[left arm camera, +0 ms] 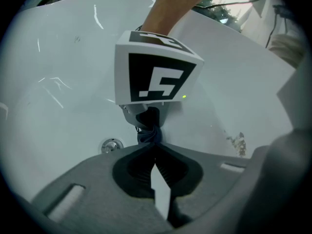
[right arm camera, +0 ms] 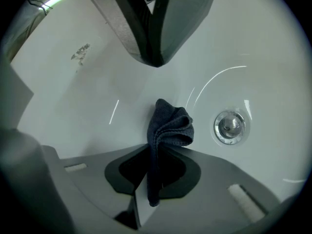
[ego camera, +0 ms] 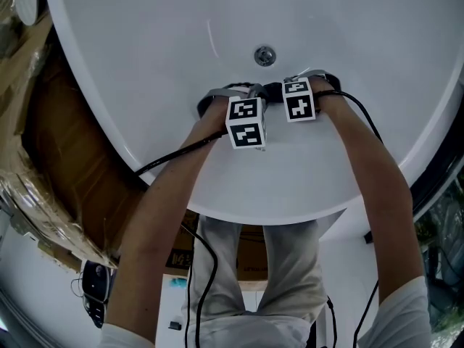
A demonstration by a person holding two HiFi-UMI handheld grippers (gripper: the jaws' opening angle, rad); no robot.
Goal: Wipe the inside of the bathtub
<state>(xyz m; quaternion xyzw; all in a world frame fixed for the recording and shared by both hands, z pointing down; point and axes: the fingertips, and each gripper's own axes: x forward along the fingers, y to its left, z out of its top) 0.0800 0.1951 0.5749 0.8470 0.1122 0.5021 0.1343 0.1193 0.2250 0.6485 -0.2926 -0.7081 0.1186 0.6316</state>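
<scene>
Right claw point(right arm camera: 153, 147): shut tight on the dark blue cloth point(right arm camera: 169, 126). A bunched fold stands out past the jaw tips and a tail hangs back between them.
Left claw point(left arm camera: 155, 149): jaws pressed together with nothing between them. Its tip points at the right claw's marker cube point(left arm camera: 155, 79), near the cloth but apart from it.
Cloth: just left of the drain point(right arm camera: 230, 126) in the right gripper view, over the tub floor. We cannot tell whether the fold is touching the surface.
Bathtub point(ego camera: 145, 35): white and glossy. Both claws are down at its bottom, on the near side of the drain in the head view.
Grime patch point(right arm camera: 80, 52): a speckled mark on the tub wall, far left in the right gripper view and well apart from the cloth.
Step in hand: we judge the wipe is at the floor beside the drain.
Doing it well: we should press the fold flat on the enamel and sweep in overlapping strokes from the drain out toward the speckled patch. The left claw should stay out of the stroke's path.
Risk: only a narrow strip sits in the jaws. If it slides back, we think the bare tips could scrape the tub.
</scene>
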